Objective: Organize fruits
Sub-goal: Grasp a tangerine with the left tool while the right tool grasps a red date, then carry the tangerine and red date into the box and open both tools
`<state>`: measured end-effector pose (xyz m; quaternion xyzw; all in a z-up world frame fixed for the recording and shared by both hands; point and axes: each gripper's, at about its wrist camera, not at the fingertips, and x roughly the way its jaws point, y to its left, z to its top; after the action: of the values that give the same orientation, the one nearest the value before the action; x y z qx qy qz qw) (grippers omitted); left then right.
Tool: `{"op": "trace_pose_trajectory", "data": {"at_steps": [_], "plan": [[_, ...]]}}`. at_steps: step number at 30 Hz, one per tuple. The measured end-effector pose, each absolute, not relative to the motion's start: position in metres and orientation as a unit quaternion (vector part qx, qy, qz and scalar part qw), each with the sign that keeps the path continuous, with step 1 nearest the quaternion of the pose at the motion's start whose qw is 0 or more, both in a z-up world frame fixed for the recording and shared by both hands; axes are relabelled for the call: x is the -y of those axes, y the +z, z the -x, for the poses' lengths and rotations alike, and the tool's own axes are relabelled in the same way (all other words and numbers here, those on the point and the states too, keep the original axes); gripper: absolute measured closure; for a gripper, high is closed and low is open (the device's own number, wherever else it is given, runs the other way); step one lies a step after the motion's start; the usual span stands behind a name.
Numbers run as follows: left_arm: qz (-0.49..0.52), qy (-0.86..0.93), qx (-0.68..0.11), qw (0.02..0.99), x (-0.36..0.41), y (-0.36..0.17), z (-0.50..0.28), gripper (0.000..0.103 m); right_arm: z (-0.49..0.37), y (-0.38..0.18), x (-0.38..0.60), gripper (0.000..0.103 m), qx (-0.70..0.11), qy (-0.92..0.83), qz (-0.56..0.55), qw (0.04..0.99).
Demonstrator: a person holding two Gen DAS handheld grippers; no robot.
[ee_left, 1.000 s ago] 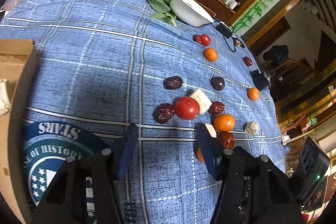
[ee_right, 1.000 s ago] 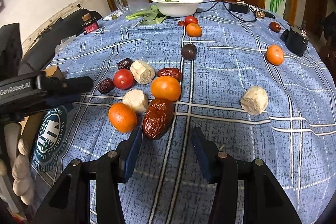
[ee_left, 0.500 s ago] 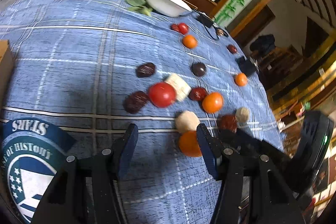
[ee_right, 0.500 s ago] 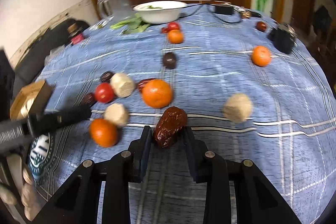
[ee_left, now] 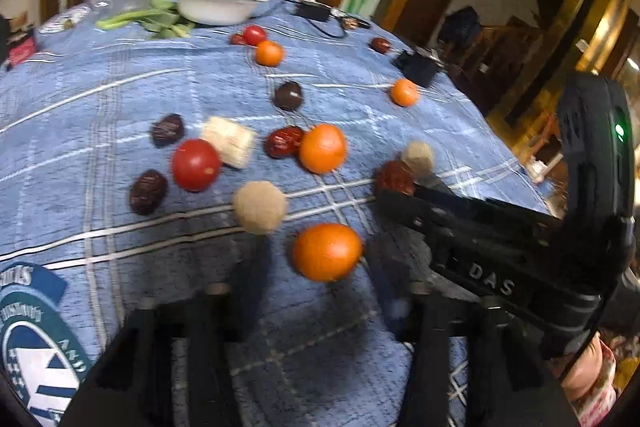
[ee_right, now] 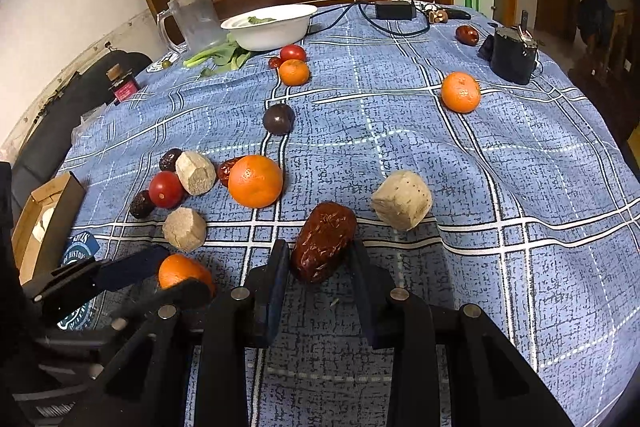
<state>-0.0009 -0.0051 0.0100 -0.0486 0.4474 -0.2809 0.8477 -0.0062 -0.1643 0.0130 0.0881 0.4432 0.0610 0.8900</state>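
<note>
While the right gripper (ee_right: pixel 318 261) clamps a wrinkled dark-red date (ee_right: pixel 323 241), the left gripper (ee_left: pixel 316 267), beside it, closes around a round orange tangerine (ee_left: pixel 326 251).

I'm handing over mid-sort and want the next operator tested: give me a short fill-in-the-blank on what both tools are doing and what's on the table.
1. The right tool is shut on a ____.
2. The left tool is closing around an ____.
3. The greens lie beside a white ____.
4. The red tomato touches a beige chunk on a blue checked ____.

Missing words: date; orange; bowl; cloth
</note>
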Motion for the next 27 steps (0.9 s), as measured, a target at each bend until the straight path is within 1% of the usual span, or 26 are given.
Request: {"op": "trace_pose_trajectory", "data": {"at_steps": [14, 20, 22, 25, 27], "plan": [[0.083, -0.283, -0.443, 0.846, -0.007, 0.009, -0.004, 0.072, 0.007, 0.014, 0.169, 0.072, -0.435, 0.06, -0.102, 0.893], [0.08, -0.251, -0.421, 0.868, -0.018, 0.017, 0.004, 0.072, 0.012, 0.016, 0.171, 0.073, -0.422, 0.044, -0.103, 0.9], [0.098, -0.246, -0.418, 0.869, -0.027, 0.021, 0.008, 0.072, 0.017, 0.019, 0.171, 0.074, -0.413, 0.038, -0.101, 0.904], [0.159, -0.253, -0.414, 0.86, -0.06, 0.029, 0.03, 0.072, 0.027, 0.021, 0.167, 0.075, -0.411, 0.051, -0.109, 0.904], [0.179, -0.252, -0.41, 0.858, -0.081, 0.036, 0.044, 0.072, 0.036, 0.022, 0.162, 0.076, -0.416, 0.064, -0.12, 0.899]]}}
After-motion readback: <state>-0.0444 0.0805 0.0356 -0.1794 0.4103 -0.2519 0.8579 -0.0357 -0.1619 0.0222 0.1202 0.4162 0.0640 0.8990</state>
